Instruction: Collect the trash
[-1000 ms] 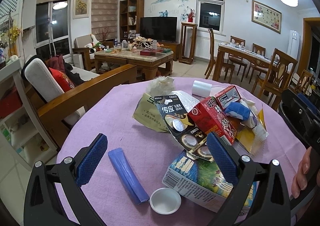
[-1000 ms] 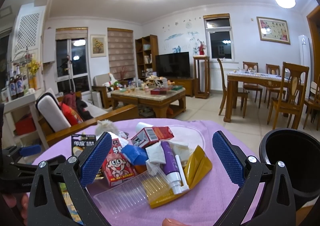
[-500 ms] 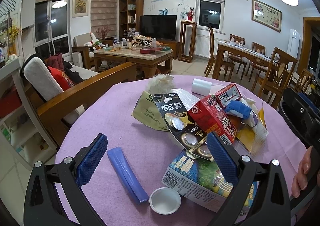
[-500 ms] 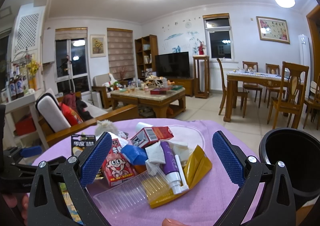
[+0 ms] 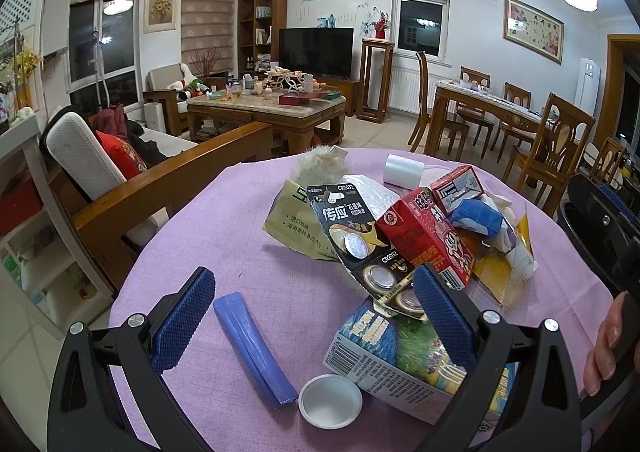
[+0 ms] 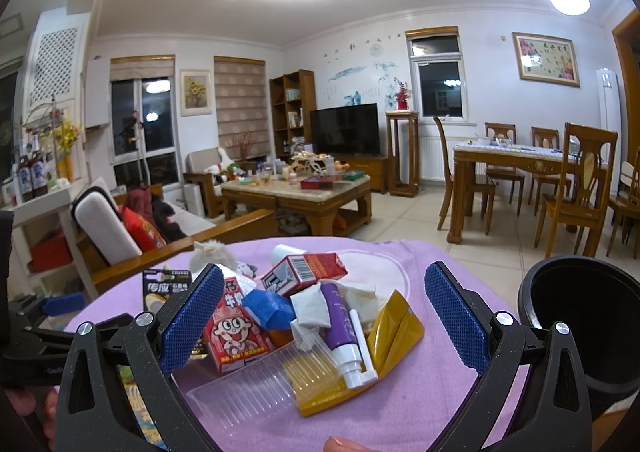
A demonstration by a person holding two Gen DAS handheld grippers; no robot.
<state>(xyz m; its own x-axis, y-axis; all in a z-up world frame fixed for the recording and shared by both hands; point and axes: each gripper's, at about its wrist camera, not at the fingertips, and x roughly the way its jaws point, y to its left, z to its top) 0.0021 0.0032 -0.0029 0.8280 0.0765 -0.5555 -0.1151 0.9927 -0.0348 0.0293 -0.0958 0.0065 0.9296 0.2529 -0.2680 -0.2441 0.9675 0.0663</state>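
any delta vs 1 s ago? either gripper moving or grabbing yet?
Nothing visibly changed. The left gripper and right gripper both stay open and empty, hovering over the trash pile on the purple tablecloth. The blue tube, white cap and black bin sit where they were.

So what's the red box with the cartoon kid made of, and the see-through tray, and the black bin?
The red box looks like glossy printed carton: sharp folded edges. The see-through tray seems thin clear plastic, ribbed, cloth showing through. The black bin looks like smooth hard plastic, though I can't be sure.
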